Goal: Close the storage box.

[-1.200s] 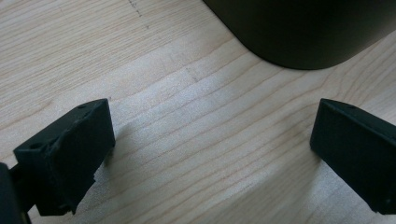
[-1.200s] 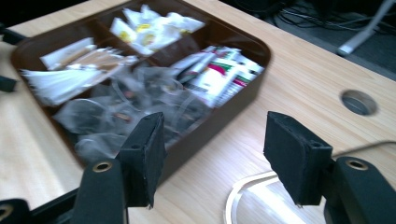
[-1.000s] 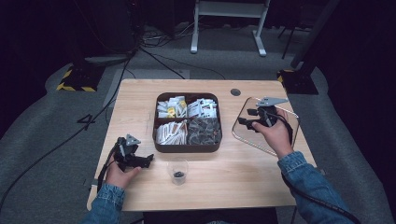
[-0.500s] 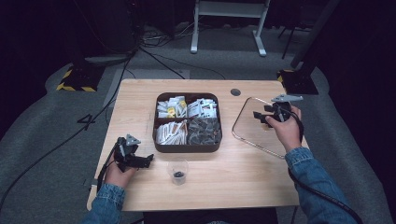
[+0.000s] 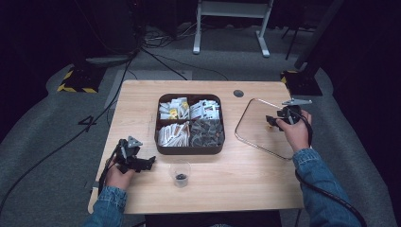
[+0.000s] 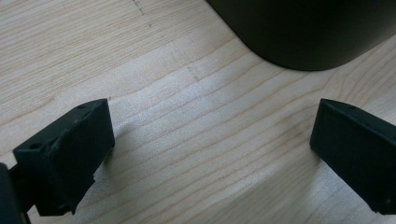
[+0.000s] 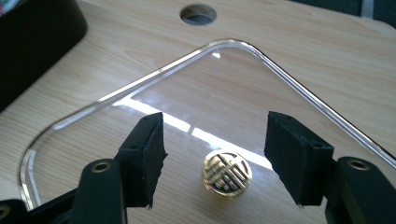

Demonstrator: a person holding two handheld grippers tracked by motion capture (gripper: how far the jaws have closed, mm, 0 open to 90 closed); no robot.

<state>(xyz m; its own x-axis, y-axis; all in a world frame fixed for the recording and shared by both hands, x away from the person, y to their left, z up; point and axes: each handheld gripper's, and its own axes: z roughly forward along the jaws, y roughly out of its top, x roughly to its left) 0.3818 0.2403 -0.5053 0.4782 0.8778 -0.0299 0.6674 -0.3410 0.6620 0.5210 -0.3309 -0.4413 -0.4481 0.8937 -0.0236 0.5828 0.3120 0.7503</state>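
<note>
A clear lid with a gold knob lies flat on the right side of the wooden table. My right gripper hovers low over the lid, open. Its jaws have just been closing a little, with the knob between them and untouched. In the high view the right gripper is over the lid's right part. My left gripper rests open on the table by the near left corner of the dark divided tray. Nothing lies between the left gripper's jaws.
The tray holds several packets and sachets in its compartments; its dark corner is just ahead of the left jaws. A small clear cup with something dark inside stands in front of the tray. A cable hole is behind the lid.
My right hand has moved to the right and lower over the lid. The left hand and gripper have stayed put.
</note>
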